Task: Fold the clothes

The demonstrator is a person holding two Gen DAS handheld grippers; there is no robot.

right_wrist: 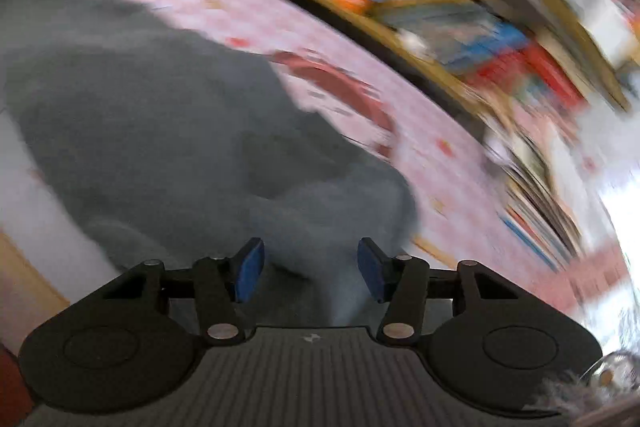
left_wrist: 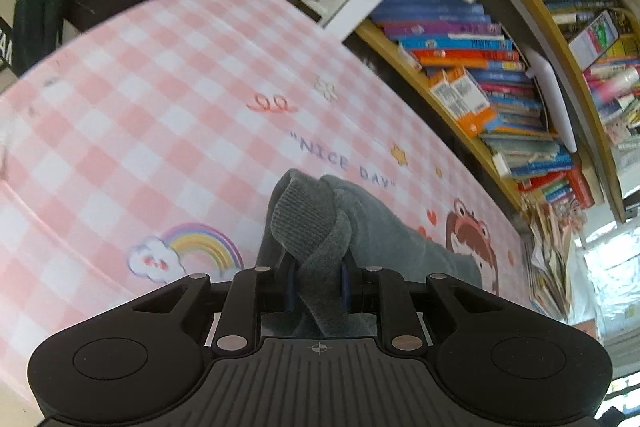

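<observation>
Closest in, the left gripper (left_wrist: pixel 318 283) is clamped on a bunched, ribbed edge of the grey knitted garment (left_wrist: pixel 316 227), which trails away forward and to its right over the pink-and-white checked counter cover (left_wrist: pixel 160 99). The right gripper (right_wrist: pixel 310 269) stands with its blue pads (right_wrist: pixel 250 269) apart; grey cloth lies between them, but they do not appear to press on it. From there the garment's bulk (right_wrist: pixel 160 115) spreads ahead and leftward. Beyond, crowded bookshelves (left_wrist: pixel 472 67) line the far side.
</observation>
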